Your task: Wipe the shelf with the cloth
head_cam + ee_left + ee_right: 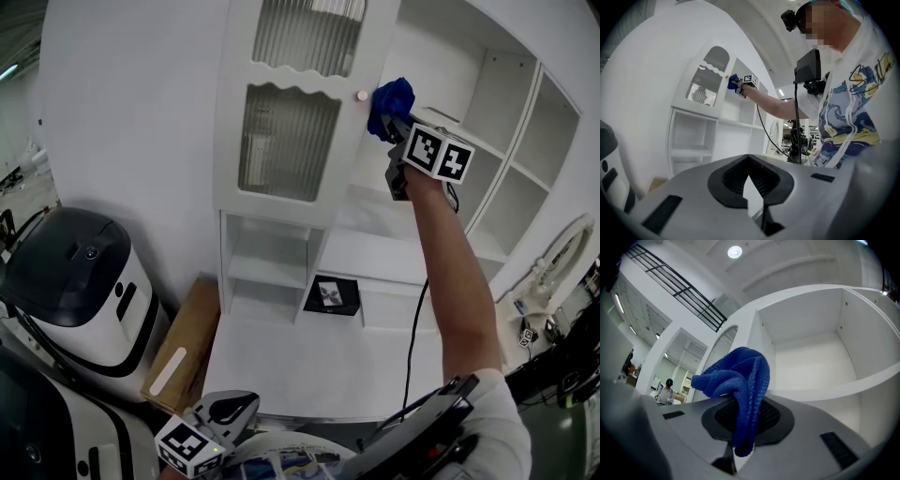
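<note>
Right gripper (740, 427) clamped on crumpled blue knit cloth (736, 376); white cabinet shelf board (815, 364) lies ahead, frame centre-right. Left gripper (234, 411), bottom left, closed empty, farther off.

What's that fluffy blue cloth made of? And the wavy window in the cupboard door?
The blue cloth looks like soft knitted microfibre or terry: tiny loops, floppy folds. The door window seems ribbed frosted glass or plastic, showing upright ridges; which one I cannot tell.
</note>
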The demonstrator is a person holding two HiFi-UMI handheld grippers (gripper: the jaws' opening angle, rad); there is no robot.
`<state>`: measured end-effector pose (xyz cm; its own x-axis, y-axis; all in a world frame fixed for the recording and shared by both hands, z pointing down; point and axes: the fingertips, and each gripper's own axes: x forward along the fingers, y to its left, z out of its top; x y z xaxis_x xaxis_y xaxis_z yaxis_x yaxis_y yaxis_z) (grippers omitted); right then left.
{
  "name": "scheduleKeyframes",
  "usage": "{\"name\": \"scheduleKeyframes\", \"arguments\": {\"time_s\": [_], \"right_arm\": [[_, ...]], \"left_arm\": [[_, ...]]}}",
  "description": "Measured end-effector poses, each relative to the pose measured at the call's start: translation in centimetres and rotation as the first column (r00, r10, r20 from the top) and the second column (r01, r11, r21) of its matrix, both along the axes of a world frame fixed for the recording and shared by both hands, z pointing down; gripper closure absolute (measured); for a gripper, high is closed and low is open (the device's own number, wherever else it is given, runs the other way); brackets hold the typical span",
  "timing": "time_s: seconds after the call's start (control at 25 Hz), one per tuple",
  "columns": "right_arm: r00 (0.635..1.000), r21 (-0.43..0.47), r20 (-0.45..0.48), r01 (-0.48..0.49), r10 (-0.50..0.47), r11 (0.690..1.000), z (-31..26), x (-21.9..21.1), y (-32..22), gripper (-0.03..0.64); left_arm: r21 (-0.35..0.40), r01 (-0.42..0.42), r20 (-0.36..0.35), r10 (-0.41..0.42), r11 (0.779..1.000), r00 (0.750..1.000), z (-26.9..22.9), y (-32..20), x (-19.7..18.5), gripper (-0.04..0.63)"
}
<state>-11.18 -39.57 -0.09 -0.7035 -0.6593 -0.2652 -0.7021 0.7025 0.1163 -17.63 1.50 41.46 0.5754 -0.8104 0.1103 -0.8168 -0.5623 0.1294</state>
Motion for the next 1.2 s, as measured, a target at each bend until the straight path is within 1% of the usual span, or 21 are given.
{"name": "scheduleKeyframes", "arguments": {"time_s": [0.16,0.32,0.44,0.6,0.72,0.84,0.92,1.0,1.04,1.12,1.2], "right_arm": [[1.000,-0.013,0.014,0.001,-0.001,1.000,0.1,-0.1,0.0,0.549],[1.000,-0.011,0.010,0.004,-0.004,1.000,0.6,0.5,0.8,0.549],[1.000,-0.009,-0.016,-0.023,0.023,1.000,2.4,1.9,1.2,0.549],[0.994,-0.072,-0.073,-0.081,0.076,0.994,7.1,4.5,-0.2,0.549],[0.986,-0.143,-0.137,-0.120,0.100,0.982,10.9,6.2,-2.7,0.549],[0.961,-0.191,-0.255,-0.157,0.106,0.969,14.2,7.0,-5.6,0.549],[0.944,-0.198,-0.317,-0.165,0.096,0.966,15.5,7.0,-7.6,0.549],[0.930,-0.199,-0.361,-0.157,0.077,0.967,16.4,6.6,-9.4,0.549],[0.919,-0.197,-0.388,-0.153,0.066,0.968,17.0,6.2,-10.4,0.549],[0.883,-0.178,-0.467,-0.147,0.048,0.973,18.2,5.1,-12.1,0.549],[0.822,-0.143,-0.568,-0.134,0.029,0.981,19.0,3.8,-13.7,0.549]], "left_arm": [[-0.013,0.014,0.002,-0.014,1.000,1.000,0.2,1.0,-1.1,0.592],[-0.012,-0.013,0.000,0.013,1.000,1.000,0.0,1.9,-1.2,0.592],[-0.027,-0.036,-0.005,0.036,0.999,0.999,0.3,2.4,-1.2,0.592],[-0.043,-0.085,0.015,0.086,0.995,0.996,1.2,2.2,-0.8,0.592],[-0.042,-0.097,0.023,0.098,0.994,0.995,1.2,1.1,-0.1,0.592],[-0.031,-0.103,0.023,0.103,0.994,0.994,0.6,-0.4,1.2,0.592],[-0.023,-0.102,0.036,0.103,0.994,0.994,0.3,-1.5,1.9,0.592],[-0.032,-0.092,0.057,0.094,0.995,0.994,0.5,-2.7,2.4,0.592],[-0.040,-0.080,0.054,0.082,0.996,0.995,0.7,-3.2,2.4,0.592],[-0.051,-0.054,0.037,0.056,0.997,0.998,0.7,-4.2,2.7,0.592],[-0.056,-0.036,0.039,0.038,0.998,0.999,0.6,-5.2,3.1,0.592]]}}
